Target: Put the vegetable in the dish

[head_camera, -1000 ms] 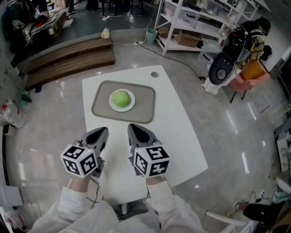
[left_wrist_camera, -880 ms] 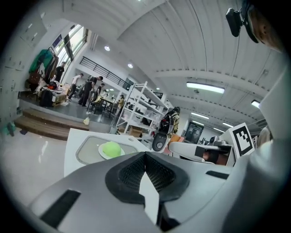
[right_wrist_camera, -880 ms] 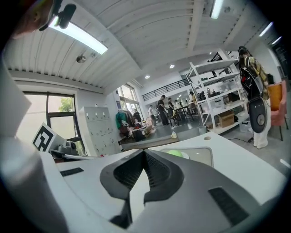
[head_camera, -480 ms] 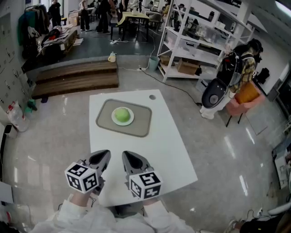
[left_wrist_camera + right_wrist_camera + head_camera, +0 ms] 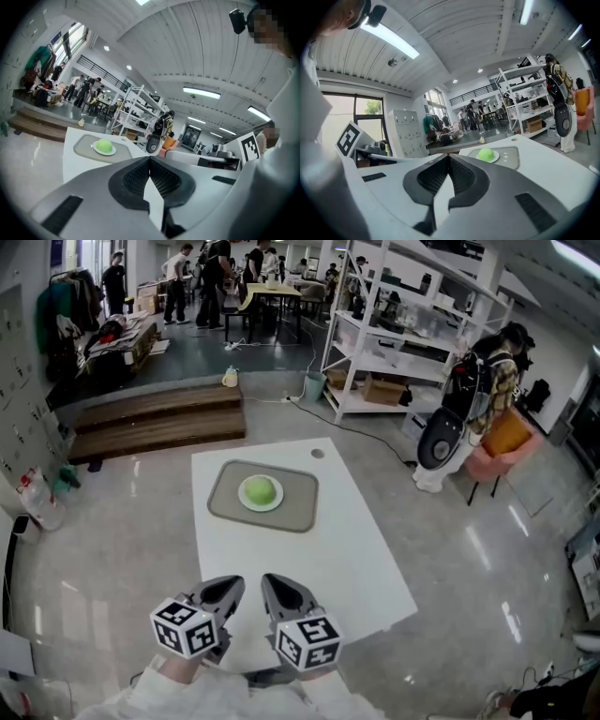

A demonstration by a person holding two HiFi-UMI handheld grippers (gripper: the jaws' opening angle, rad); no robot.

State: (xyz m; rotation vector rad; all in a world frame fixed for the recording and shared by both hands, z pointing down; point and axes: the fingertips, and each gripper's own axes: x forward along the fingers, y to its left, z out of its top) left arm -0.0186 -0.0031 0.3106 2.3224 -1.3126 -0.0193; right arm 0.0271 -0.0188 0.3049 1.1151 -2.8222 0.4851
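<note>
Okay, so from where I'm sitting this one looks pretty much wrapped up. The vegetable (image 5: 260,489), a round pale green thing, is already in the dish (image 5: 260,510). That's the small white plate on the grey mat (image 5: 300,510) toward the far half of the white counter (image 5: 352,559). I can't see anything else on the counter that needs moving.

Both tools hang over the near edge of the counter, side by side and well apart from the dish. The left gripper (image 5: 228,585) has its fingers (image 5: 133,178) pressed together with nothing between them. You can see the two dark pads meeting in a line in the left gripper view, with the dish far off behind them. Same story for the right gripper (image 5: 277,583): fingers (image 5: 426,178) together, nothing held, and the green ball small in the distance past the tips.

My read is that the placing step is done and I'm in the parked part. Next move calls for basically nothing delicate, just keeping both tools low and away from the mat so I don't bump the dish. If I did have to go back in, I'd need to spread the fingers before reaching across.
</note>
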